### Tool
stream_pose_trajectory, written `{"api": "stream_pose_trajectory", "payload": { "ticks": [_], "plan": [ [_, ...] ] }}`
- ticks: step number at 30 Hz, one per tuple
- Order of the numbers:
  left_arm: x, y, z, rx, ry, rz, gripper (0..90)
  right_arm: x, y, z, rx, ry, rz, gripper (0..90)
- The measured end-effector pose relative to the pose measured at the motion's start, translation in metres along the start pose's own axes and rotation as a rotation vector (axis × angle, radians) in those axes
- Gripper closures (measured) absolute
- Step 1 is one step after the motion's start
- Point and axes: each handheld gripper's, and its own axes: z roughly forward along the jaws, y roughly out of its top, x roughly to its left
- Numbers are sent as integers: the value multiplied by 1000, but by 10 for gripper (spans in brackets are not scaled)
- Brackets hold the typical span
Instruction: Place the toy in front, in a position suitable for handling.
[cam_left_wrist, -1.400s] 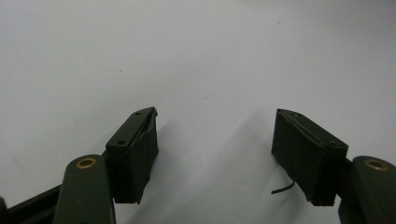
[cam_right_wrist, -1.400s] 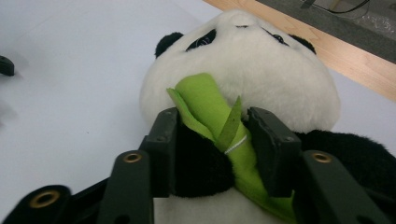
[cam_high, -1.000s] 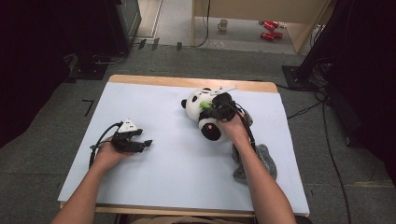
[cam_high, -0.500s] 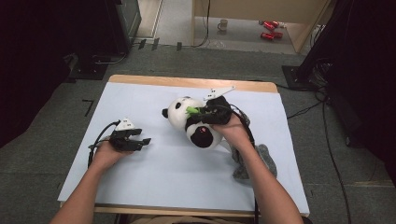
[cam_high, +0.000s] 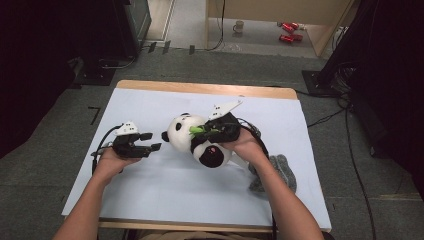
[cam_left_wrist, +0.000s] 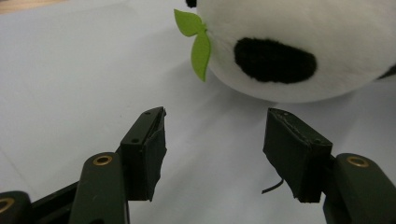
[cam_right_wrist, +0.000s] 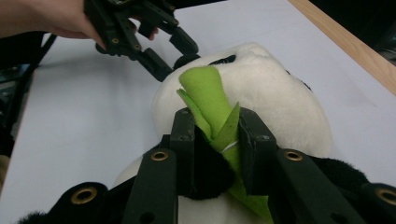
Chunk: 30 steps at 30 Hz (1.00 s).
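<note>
- High view: a person's 2 forearms come in from the near edge of a table covered with a pale blue sheet, each hand holding a black claw.
- A plush panda lies on its side around the middle of the table, slightly toward the far edge, its white head pointing to the left edge.
- The right claw is closed on the panda, gripping the green felt bamboo and a black paw at the toy's chest.
- In the right gripper view, the right claw has both jaws pressed against the green bamboo and black plush, with the panda's white head just beyond.
- The left claw sits toward the left edge, its tips pointing at the panda's head and just beside it, not touching.
- In the left gripper view, the left claw stands moderately wide with nothing between the jaws; they have just been closing a little.
- That same view shows the panda's head close ahead, with a black patch and a small green leaf hanging at its edge.
- A grey plush item lies near the right edge, beside the right forearm.
- The table's far edge shows bare wood.
</note>
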Motion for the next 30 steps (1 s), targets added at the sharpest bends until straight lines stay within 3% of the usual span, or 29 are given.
{"api": "stream_pose_trajectory", "payload": {
  "ticks": [8,14,16,21,26,30],
  "plan": [
    [7,1,-7,-23,29,-31,413,10,1,3,-12,73,-55,712],
    [7,0,-4,-6,33,-28,412,7,-7,12,61,87,-44,701],
    [7,0,-4,-3,33,-25,412,6,-10,13,64,94,-37,693],
    [7,1,-3,-8,35,-28,421,1,-16,10,42,106,6,683],
    [7,2,-3,-11,39,-26,427,6,-15,10,41,130,-15,697],
    [9,1,-3,-1,47,-30,429,9,-11,9,3,152,-23,697]
  ]
}}
